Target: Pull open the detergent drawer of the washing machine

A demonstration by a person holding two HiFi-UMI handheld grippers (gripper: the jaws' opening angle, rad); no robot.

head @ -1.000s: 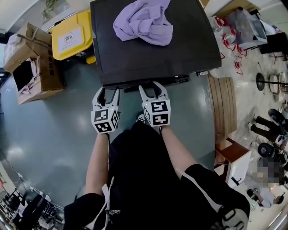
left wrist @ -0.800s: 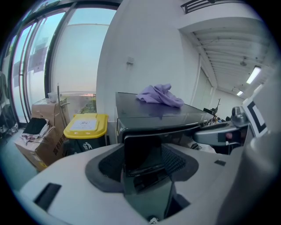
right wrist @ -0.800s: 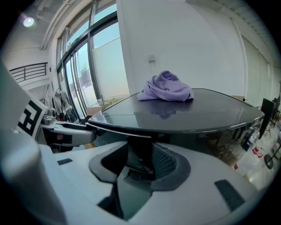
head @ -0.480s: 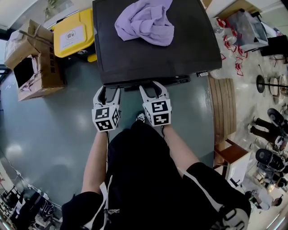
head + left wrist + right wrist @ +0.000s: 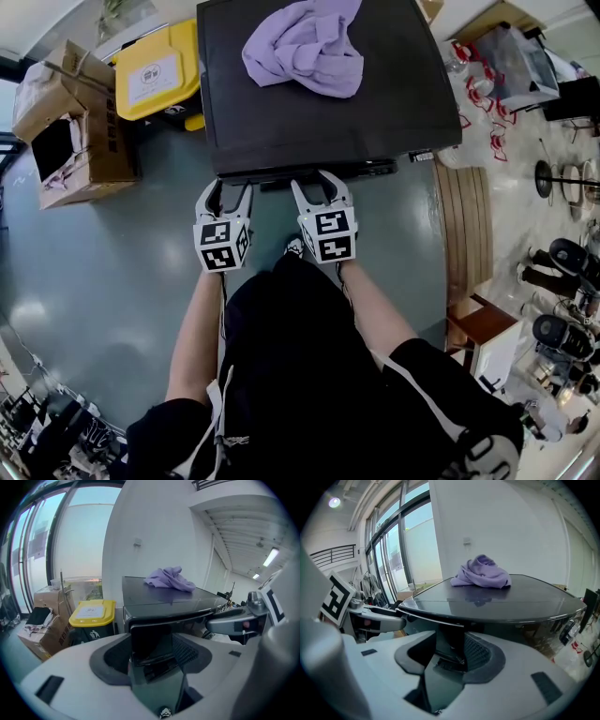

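Stands before a glossy black, flat-topped washing machine (image 5: 319, 122), a white two-jaw gripper in each hand. Points the left gripper (image 5: 226, 187) at the left end of the machine's front edge and the right gripper (image 5: 316, 180) just beside it, nearer the middle, with the tips of both close up against that edge.

Has the left gripper's jaws well apart and closed on nothing. Frames between them, in the left gripper view, what looks by its place to be the detergent drawer (image 5: 151, 641) — a dark rectangular front panel just under the lip of the top, at the machine's left end.

Has the right gripper's jaws partly open too, gripping nothing, with a narrower strip of the dark front showing in the gap.

Finds on the machine's top surface, toward the back, a crumpled lilac cloth (image 5: 305, 47). Has to the left, on the grey-green floor (image 5: 112, 281), a yellow-lidded bin (image 5: 159, 70) and open brown cardboard boxes (image 5: 75, 131).
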